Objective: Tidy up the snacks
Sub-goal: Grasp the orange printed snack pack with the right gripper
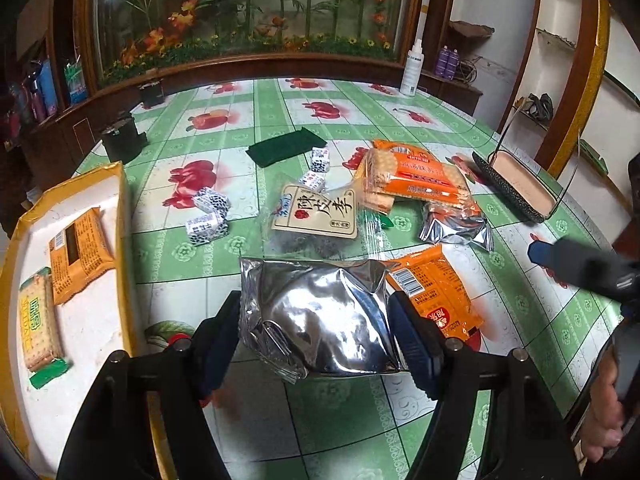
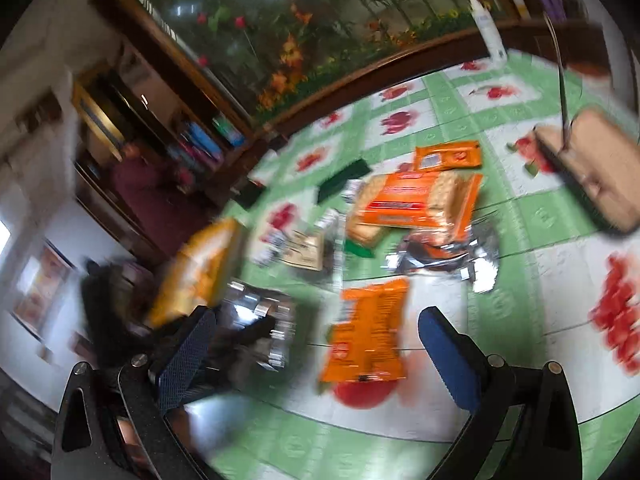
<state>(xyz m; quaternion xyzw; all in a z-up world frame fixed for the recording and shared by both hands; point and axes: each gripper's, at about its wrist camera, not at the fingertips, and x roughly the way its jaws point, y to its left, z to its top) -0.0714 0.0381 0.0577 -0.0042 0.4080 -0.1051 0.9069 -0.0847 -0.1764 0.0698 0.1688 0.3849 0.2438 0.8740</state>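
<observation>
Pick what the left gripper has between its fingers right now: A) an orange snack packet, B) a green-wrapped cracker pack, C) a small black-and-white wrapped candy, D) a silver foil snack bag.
D: in the left wrist view the silver foil snack bag sits between the two pads of the left gripper, which press its sides; the orange snack packet lies on the table beside it.
</observation>
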